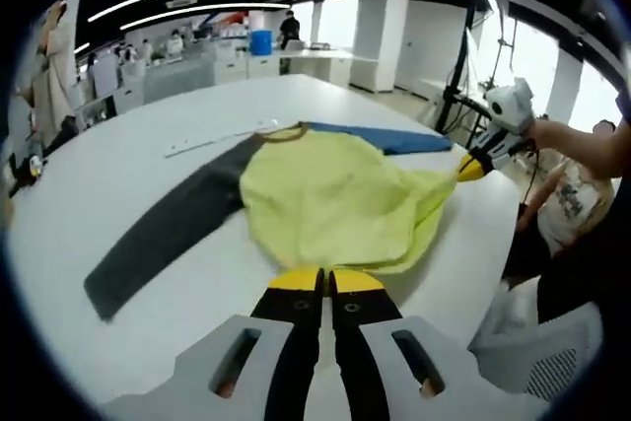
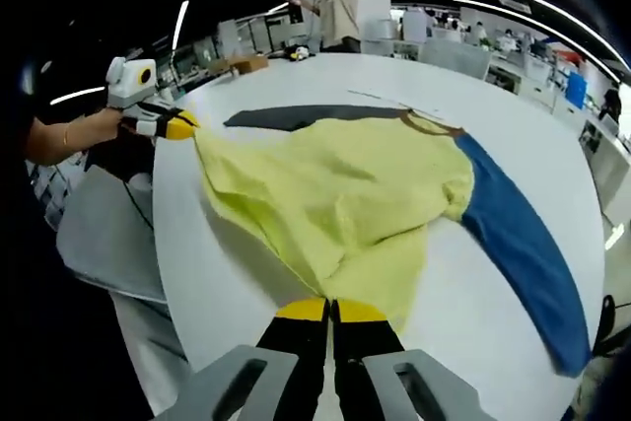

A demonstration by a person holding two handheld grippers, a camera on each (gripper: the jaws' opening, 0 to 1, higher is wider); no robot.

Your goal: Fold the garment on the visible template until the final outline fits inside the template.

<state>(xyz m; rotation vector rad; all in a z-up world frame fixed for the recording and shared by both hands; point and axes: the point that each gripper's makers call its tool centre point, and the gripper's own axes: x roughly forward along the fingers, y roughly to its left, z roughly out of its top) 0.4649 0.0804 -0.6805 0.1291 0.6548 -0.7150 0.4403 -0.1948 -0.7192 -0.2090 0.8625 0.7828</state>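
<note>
Garment (image 1: 335, 199), its hem pinched in both closed hand-held grippers (image 1: 326, 281) (image 2: 330, 311), wants lifting evenly, corners level, before folding ahead across the surface (image 1: 118, 165).

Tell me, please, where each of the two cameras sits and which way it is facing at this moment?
Left gripper view: rides on the left gripper, looking along its shut jaws, clamped on the hem of the yellow garment on the white table; the right gripper and a forearm enter from the right.
Right gripper view: rides on the right gripper, looking across the same garment from the opposite hem; the left gripper and a hand enter from the left.
Shared: garment, table, both grippers.
</note>
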